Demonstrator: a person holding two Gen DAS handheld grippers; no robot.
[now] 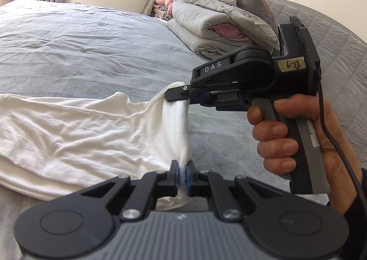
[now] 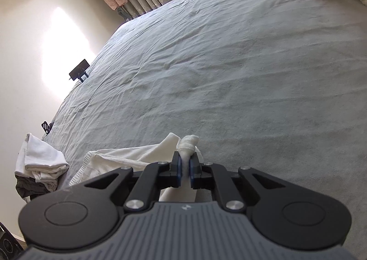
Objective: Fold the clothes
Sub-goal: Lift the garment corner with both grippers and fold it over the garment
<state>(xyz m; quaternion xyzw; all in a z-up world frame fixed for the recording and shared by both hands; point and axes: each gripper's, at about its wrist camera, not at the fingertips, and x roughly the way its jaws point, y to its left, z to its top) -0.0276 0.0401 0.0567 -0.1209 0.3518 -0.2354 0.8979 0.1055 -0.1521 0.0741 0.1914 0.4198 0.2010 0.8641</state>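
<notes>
Left wrist view is showing you both tools pinching one edge of the white garment (image 1: 75, 131). Your left gripper (image 1: 182, 174) is clamping a bunched corner at the near end of that edge; your right gripper (image 1: 177, 92), held in the right hand (image 1: 296, 140), is clamping the other corner farther up the bed (image 1: 91, 53). Both sets of jaws are standing narrow, with cloth between the pads.

The held edge is running near to far between the two grips, slightly lifted. The garment's long axis is lying across it, trailing left from the tongs over the grey sheet. Any fold you are carrying therefore travels leftward, along that axis.

The cloth is looking soft, creased and layered; the near-left margin is showing stacked edges, so it is already lying doubled at least once.

Right wrist view is confirming the right grip and showing a folded pile (image 2: 41, 168) at the far-left bed edge.
</notes>
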